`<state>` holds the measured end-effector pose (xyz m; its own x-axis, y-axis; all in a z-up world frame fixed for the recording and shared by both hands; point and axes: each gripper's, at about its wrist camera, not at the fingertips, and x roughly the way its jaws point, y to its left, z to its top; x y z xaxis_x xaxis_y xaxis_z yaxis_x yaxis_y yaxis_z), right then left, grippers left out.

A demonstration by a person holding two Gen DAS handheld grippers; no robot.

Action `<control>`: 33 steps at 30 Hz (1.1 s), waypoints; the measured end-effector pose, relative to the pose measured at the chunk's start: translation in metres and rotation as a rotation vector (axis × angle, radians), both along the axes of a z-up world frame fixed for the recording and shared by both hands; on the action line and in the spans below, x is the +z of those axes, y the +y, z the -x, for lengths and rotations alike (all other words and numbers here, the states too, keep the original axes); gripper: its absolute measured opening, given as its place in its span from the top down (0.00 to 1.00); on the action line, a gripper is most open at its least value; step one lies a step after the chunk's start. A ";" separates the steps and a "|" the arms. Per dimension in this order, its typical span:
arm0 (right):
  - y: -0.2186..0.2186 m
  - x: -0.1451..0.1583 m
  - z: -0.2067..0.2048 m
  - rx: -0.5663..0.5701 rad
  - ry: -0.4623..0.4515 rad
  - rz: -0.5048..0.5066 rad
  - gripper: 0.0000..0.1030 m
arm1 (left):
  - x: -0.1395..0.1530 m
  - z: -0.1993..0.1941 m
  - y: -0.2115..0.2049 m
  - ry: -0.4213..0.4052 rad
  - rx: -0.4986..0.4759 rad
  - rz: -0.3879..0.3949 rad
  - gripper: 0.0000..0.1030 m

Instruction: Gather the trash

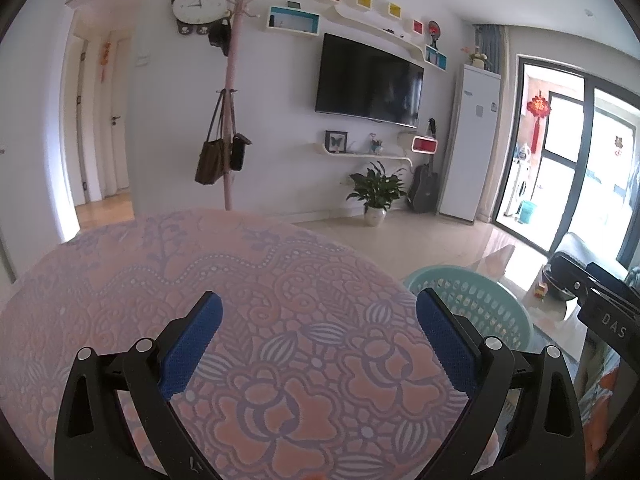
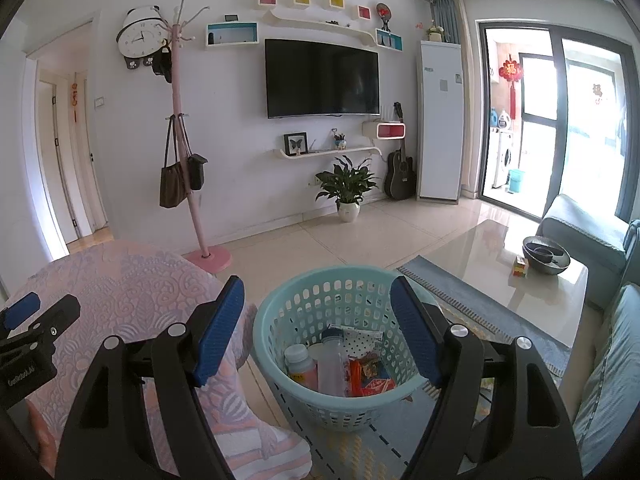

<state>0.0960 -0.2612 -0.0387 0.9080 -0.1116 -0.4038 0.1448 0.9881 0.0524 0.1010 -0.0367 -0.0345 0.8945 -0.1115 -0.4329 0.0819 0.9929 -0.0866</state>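
Observation:
A light teal perforated basket (image 2: pixel 320 312) stands on the floor rug. It holds trash: a clear plastic bottle (image 2: pixel 334 360), a small white-capped jar (image 2: pixel 300 364) and red wrappers (image 2: pixel 370 378). My right gripper (image 2: pixel 318 320) is open and empty, hovering just above and in front of the basket. My left gripper (image 1: pixel 318 334) is open and empty over a pink patterned cloth-covered seat (image 1: pixel 240 280). The basket's rim (image 1: pixel 480 288) shows to its right. Each gripper shows at the edge of the other's view.
A glass coffee table (image 2: pixel 492 264) with a dark bowl (image 2: pixel 546 258) and a small box stands to the right. A grey-blue sofa (image 2: pixel 612 372) lies at the far right. A pink coat stand (image 2: pixel 188 184), potted plant (image 2: pixel 347 188) and guitar stand by the TV wall.

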 end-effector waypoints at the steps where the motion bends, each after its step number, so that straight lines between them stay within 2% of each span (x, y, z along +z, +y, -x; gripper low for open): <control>1: 0.000 0.000 0.000 0.001 0.001 0.000 0.30 | 0.000 0.000 0.000 0.000 0.000 -0.001 0.08; 24: -0.007 -0.003 -0.003 0.013 0.009 -0.002 0.30 | -0.001 0.000 -0.001 0.001 0.000 -0.003 0.08; 33: -0.007 -0.004 -0.004 0.018 0.004 -0.001 0.26 | 0.000 0.000 0.000 0.000 0.000 -0.003 0.08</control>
